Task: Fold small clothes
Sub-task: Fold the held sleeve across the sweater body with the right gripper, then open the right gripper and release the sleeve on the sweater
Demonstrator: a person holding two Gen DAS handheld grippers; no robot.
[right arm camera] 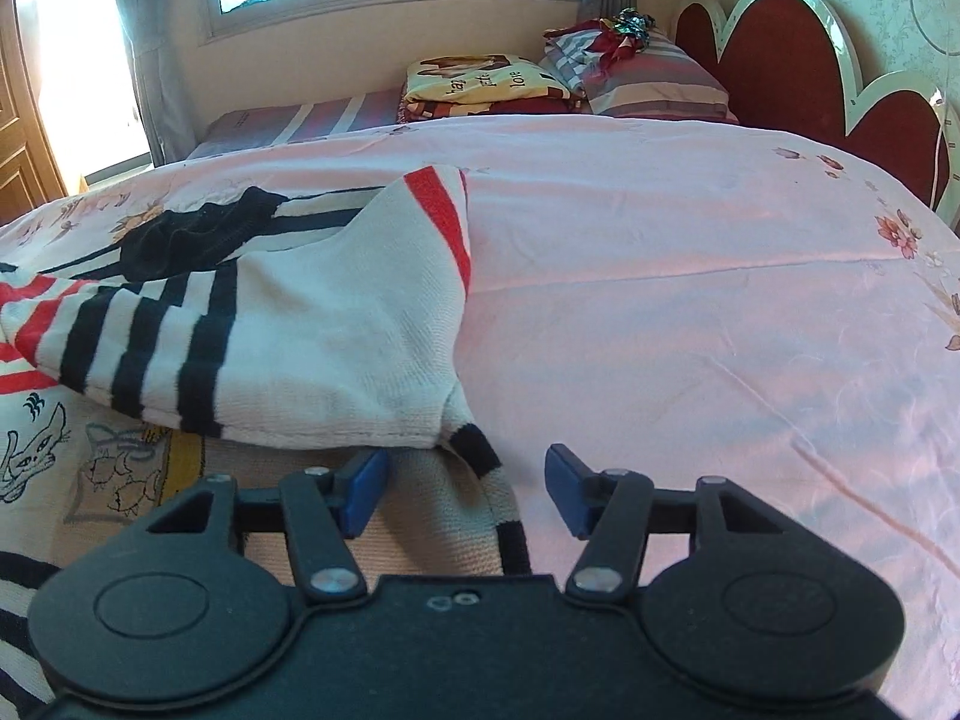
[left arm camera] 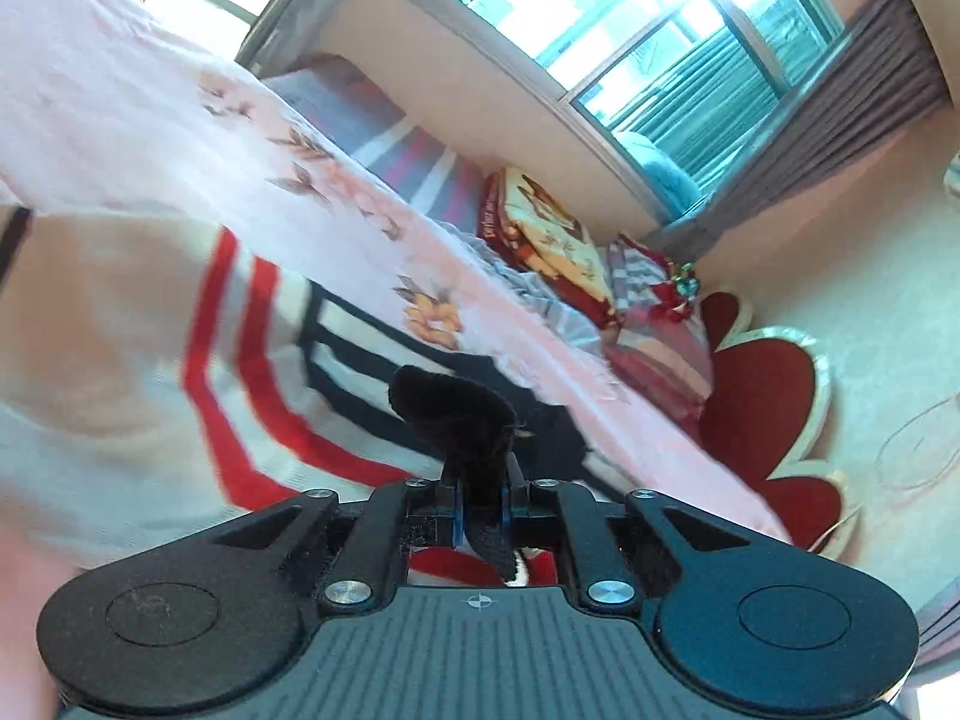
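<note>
While one sweater (right arm camera: 288,324) lies, two pillows (right arm camera: 654,84).

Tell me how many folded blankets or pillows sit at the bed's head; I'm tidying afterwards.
2: a yellow-and-red printed blanket below the window, and a striped pillow right of it by the headboard. More may be hidden.
</note>
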